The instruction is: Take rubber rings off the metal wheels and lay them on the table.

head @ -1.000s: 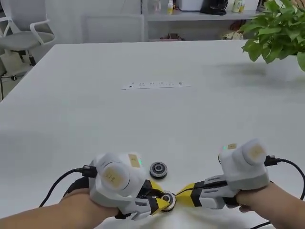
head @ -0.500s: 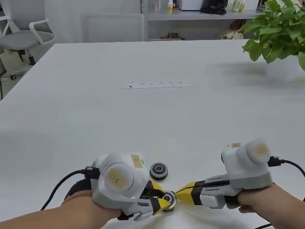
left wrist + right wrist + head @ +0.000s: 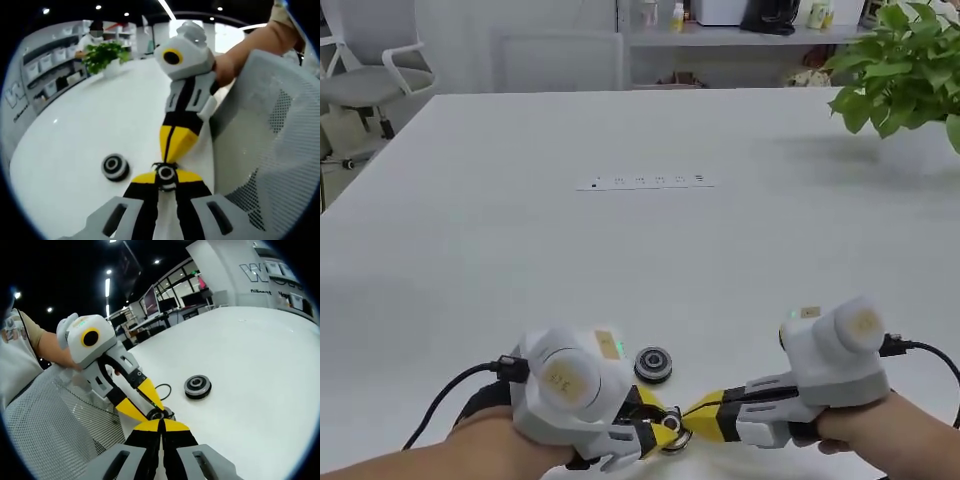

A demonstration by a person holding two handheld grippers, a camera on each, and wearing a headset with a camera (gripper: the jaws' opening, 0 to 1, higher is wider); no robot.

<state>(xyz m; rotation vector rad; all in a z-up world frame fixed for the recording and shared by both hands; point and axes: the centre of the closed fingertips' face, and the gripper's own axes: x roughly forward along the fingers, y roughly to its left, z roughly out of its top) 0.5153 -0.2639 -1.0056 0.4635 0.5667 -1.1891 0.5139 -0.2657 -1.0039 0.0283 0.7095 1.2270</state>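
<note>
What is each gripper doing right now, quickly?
Left gripper: closed on the metal wheel.
Right gripper: closed, tips at that wheel; whether it pinches anything cannot be told.
</note>
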